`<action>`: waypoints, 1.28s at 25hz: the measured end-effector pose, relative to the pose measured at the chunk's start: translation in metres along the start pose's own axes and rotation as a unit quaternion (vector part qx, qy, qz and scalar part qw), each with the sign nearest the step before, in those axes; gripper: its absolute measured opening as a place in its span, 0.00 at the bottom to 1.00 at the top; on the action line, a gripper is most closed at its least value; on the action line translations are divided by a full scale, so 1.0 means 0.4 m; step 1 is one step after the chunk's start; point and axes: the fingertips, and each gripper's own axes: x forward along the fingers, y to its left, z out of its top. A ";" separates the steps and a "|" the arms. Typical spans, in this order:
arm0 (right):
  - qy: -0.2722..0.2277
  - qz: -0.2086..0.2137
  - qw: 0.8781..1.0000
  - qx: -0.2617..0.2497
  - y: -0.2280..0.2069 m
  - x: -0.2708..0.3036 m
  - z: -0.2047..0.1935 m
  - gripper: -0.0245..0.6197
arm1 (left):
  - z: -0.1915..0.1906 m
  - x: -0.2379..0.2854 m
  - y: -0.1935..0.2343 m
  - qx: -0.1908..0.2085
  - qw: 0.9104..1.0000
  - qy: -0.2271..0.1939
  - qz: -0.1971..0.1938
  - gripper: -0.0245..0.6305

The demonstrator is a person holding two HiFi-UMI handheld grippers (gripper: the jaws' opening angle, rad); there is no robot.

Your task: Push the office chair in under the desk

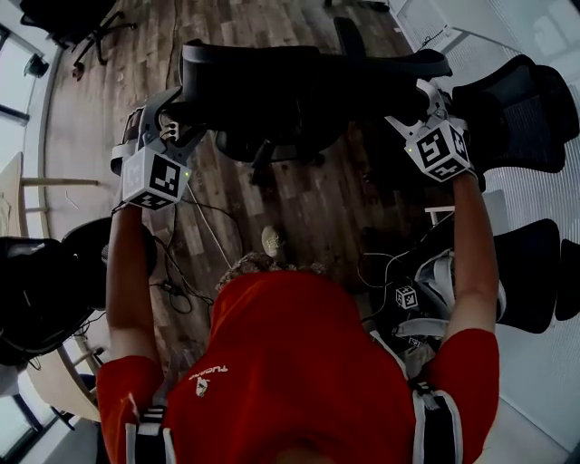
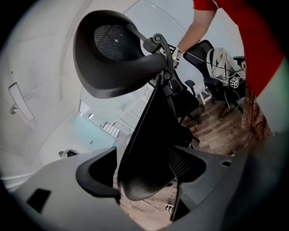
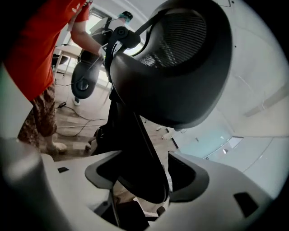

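Observation:
The black office chair (image 1: 299, 86) stands on the wooden floor in front of me, seen from above in the head view. My left gripper (image 1: 172, 122) is at the left edge of its backrest and my right gripper (image 1: 421, 109) at the right edge. In the left gripper view the backrest's edge (image 2: 144, 149) runs between the jaws of the left gripper (image 2: 144, 180), with a gap beside it and the headrest (image 2: 113, 54) above. In the right gripper view the backrest frame (image 3: 135, 149) likewise lies loosely inside the right gripper (image 3: 144, 180), under the headrest (image 3: 180, 58). Both grippers are open.
More black chairs stand at the right (image 1: 517, 109), lower right (image 1: 535, 272), left (image 1: 36, 281) and far top left (image 1: 68, 23). Cables (image 1: 181, 272) trail over the floor by my feet. A white surface (image 1: 507, 36) fills the top right corner. A wooden table edge (image 1: 14, 195) is at the left.

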 end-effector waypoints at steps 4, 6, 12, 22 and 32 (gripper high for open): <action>0.018 0.031 0.999 -0.040 0.001 0.052 -0.013 0.50 | -0.010 0.046 0.003 0.035 0.999 0.002 -0.029 0.57; 0.023 0.041 0.998 -0.050 0.002 0.074 -0.017 0.50 | -0.010 0.066 0.005 0.046 0.998 -0.001 -0.037 0.56; 0.014 0.047 0.997 -0.062 0.007 0.097 -0.017 0.38 | -0.006 0.102 -0.005 0.072 0.996 -0.017 -0.056 0.33; 0.021 0.053 0.989 -0.134 -0.009 0.130 -0.006 0.22 | -0.028 0.142 0.031 0.069 0.994 -0.017 -0.088 0.26; 0.042 0.039 0.991 -0.122 -0.117 0.241 -0.047 0.21 | -0.061 0.297 0.148 0.079 0.991 -0.024 -0.106 0.25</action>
